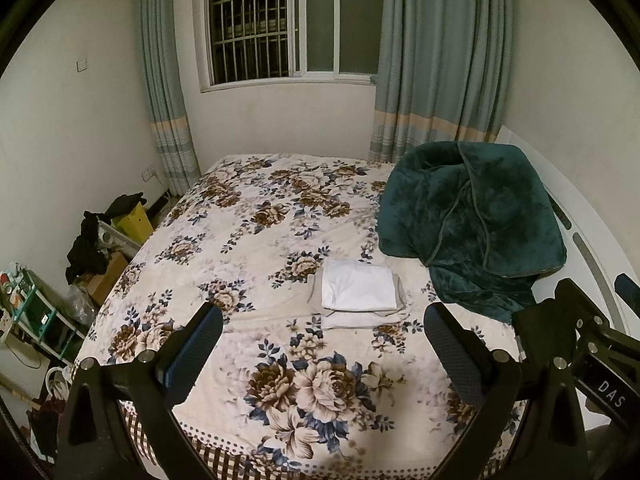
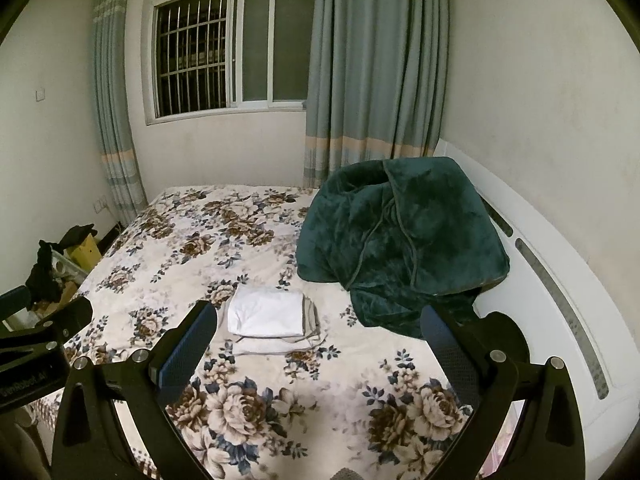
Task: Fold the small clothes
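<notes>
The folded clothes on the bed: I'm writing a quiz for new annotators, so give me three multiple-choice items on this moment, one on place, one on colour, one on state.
1. Where does the pile of folded clothes lie?
A. on the floral bedspread, beside the green blanket
B. on the windowsill
C. on top of the green blanket

2. What colour is the top piece of the pile?
A. black
B. white
C. yellow

3. How do the left gripper and the right gripper stand?
A. both shut on cloth
B. one open, one shut on the blanket
C. both open and holding nothing

Key:
1 A, the pile rests on the flowered cover, apart from the blanket.
2 B, the top piece is white in both views.
3 C, each gripper's fingers are spread wide above the bed with nothing between them.
</notes>
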`<action>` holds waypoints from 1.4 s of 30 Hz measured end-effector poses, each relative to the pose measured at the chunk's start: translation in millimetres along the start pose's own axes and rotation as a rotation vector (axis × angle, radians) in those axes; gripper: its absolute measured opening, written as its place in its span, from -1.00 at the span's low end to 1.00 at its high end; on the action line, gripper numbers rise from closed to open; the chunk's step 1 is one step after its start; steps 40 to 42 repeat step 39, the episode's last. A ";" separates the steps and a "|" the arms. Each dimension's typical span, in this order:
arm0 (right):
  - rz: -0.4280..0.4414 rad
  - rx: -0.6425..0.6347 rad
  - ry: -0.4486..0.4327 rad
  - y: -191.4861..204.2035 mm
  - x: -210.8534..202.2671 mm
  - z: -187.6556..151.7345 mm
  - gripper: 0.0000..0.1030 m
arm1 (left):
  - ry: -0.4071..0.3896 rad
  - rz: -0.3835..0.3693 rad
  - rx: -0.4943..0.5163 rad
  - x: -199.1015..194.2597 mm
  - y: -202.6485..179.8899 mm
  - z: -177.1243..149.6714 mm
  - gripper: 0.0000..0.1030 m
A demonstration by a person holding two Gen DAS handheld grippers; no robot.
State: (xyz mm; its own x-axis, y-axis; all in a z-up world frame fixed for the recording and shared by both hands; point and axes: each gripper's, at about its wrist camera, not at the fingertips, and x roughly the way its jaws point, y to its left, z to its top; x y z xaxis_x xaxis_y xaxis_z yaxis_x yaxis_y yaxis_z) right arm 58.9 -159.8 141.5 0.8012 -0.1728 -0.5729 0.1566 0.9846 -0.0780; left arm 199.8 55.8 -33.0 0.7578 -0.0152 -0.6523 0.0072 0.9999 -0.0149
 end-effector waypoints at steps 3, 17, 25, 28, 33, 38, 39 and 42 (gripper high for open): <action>0.002 0.002 0.001 -0.6 -1.5 -1.5 1.00 | -0.005 0.007 -0.001 -0.5 0.9 3.2 1.00; 0.002 0.005 -0.001 -1.3 -0.9 -1.0 1.00 | -0.019 0.006 -0.011 -2.7 3.6 10.1 1.00; 0.003 0.007 -0.006 -0.7 -0.1 0.9 1.00 | -0.018 0.005 -0.010 -2.7 4.8 9.4 1.00; 0.003 0.007 -0.004 -0.2 -1.9 1.7 1.00 | -0.015 0.006 -0.011 -2.6 4.5 9.2 1.00; 0.004 0.008 -0.004 0.4 -2.3 7.1 1.00 | -0.025 0.009 -0.015 -4.9 1.1 11.4 1.00; 0.002 0.010 -0.006 1.2 -2.9 5.7 1.00 | -0.044 0.013 -0.017 -9.4 -4.2 12.9 1.00; 0.003 0.011 -0.006 1.1 -3.0 5.2 1.00 | -0.046 0.012 -0.020 -10.2 -4.1 12.6 1.00; 0.003 0.011 -0.006 1.1 -3.0 5.2 1.00 | -0.046 0.012 -0.020 -10.2 -4.1 12.6 1.00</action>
